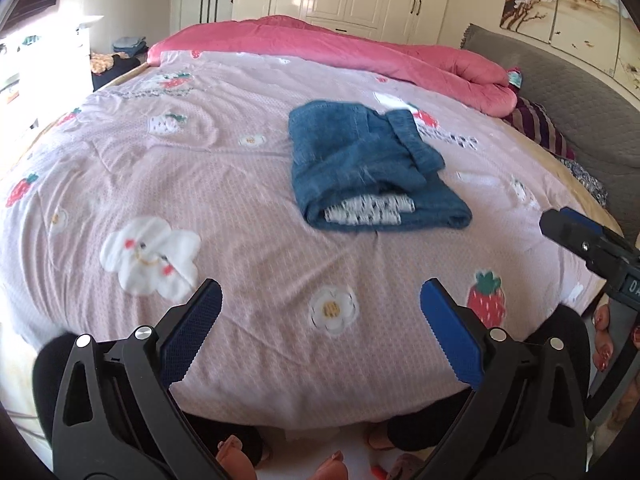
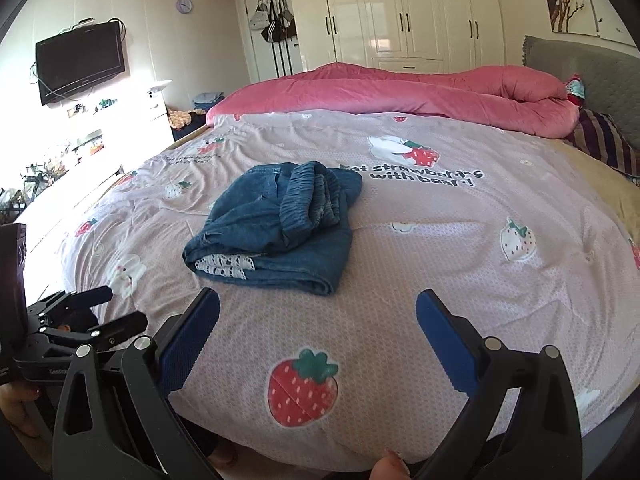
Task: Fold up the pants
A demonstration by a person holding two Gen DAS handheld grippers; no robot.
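Blue denim pants lie folded into a compact bundle on the pink strawberry-print bedspread, a white patterned lining showing at the near edge. The same pants sit ahead and slightly left in the right wrist view. My left gripper hovers open over the bed's near edge, well short of the pants, with nothing between its blue pads. My right gripper is also open and empty, a short way in front of the bundle. The right gripper's tip shows at the right edge of the left wrist view.
A rolled pink duvet lies along the far side of the bed, with a grey headboard and striped pillow on the right. White wardrobes stand behind, and a wall TV hangs at left. A person's hand holds the right gripper.
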